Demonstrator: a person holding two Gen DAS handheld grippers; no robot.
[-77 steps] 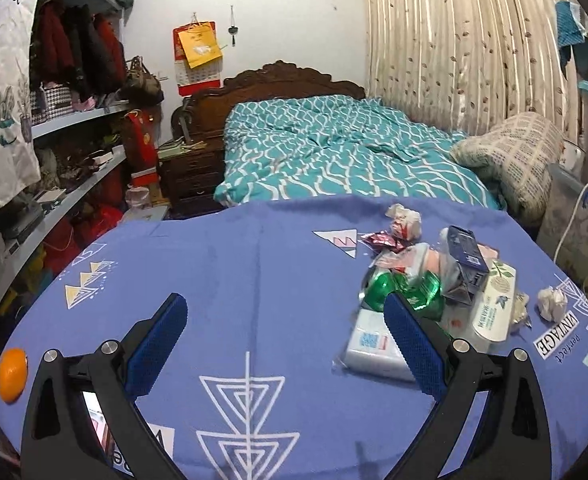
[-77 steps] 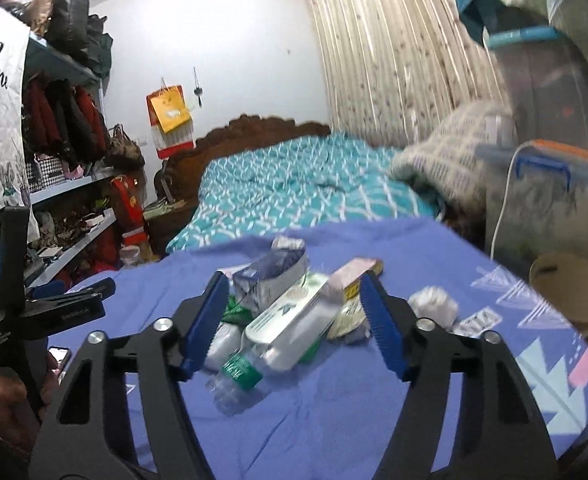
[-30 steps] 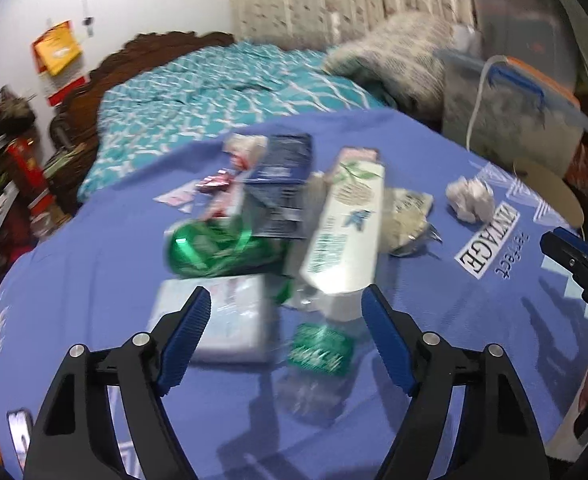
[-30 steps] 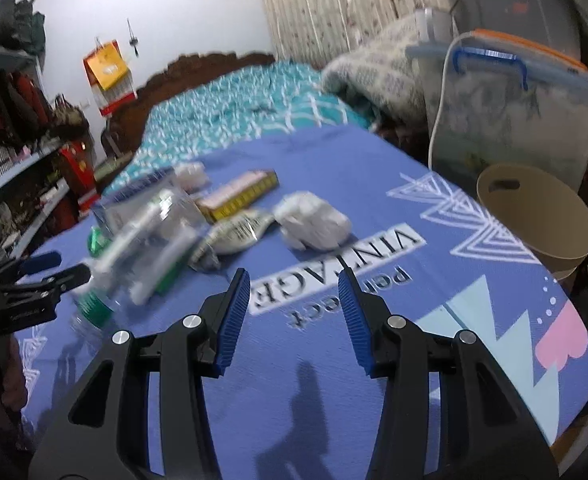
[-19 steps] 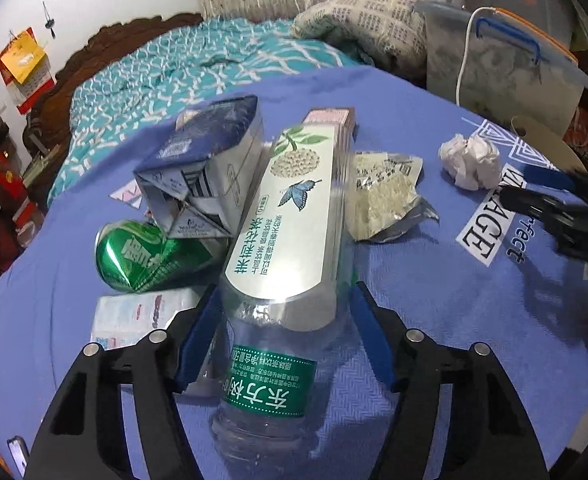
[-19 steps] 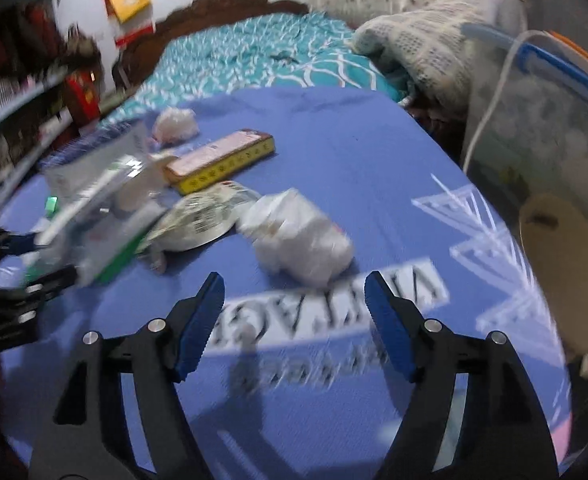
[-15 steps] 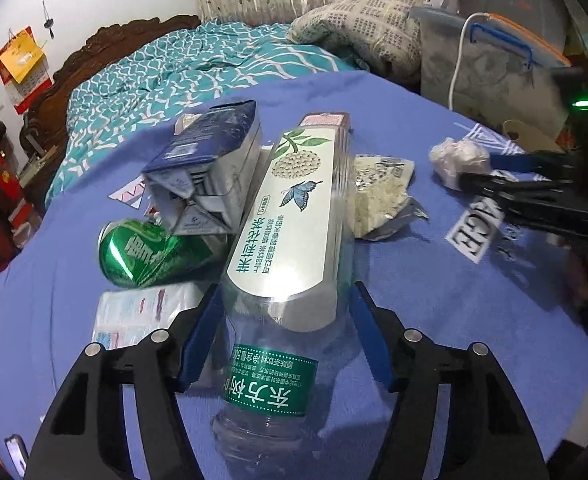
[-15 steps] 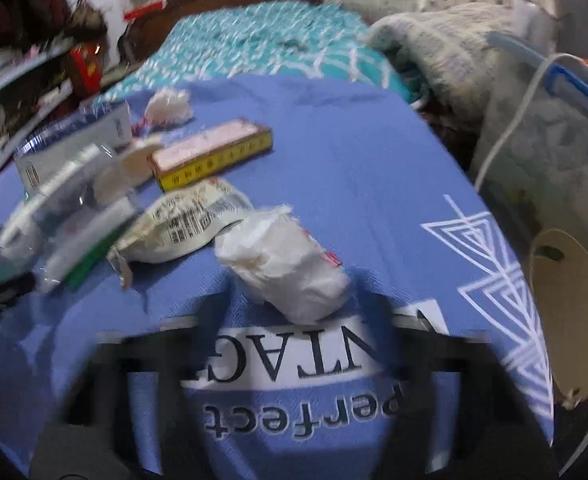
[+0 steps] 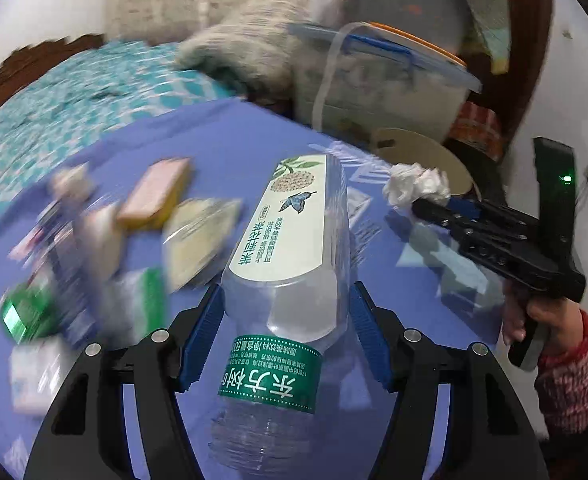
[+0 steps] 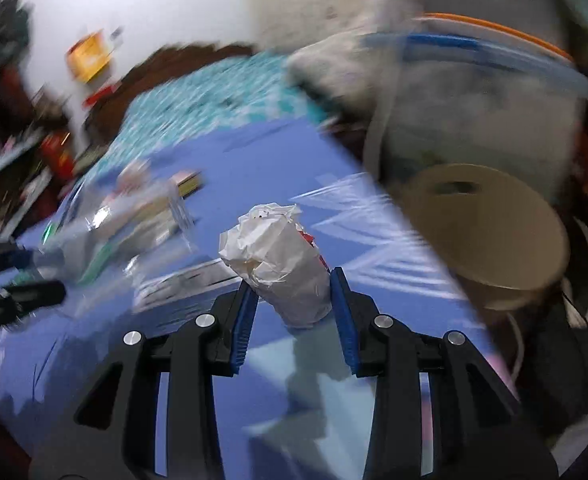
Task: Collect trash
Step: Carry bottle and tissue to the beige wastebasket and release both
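Note:
My left gripper (image 9: pixel 286 300) is shut on a clear plastic bottle (image 9: pixel 290 248) with a white flower label and a green band, held above the blue tablecloth (image 9: pixel 222 136). My right gripper (image 10: pixel 294 284) is shut on a crumpled white paper wad (image 10: pixel 278 256), lifted off the cloth; it also shows in the left wrist view (image 9: pixel 415 186) at the tips of the right gripper (image 9: pixel 421 204). A beige waste bin (image 10: pixel 489 220) stands beside the table's right edge, just beyond the wad.
Blurred trash lies on the cloth at left: a green can (image 9: pixel 22 312), a yellow-pink box (image 9: pixel 154 196), a flat wrapper (image 9: pixel 198 232), a white packet (image 9: pixel 34 372). A clear storage tub (image 9: pixel 377 84) with an orange lid, a pillow and the bed lie behind the table.
The left gripper closed on the bottle and lifted it to the right. The right gripper closed on the paper wad and raised it toward the beige bin.

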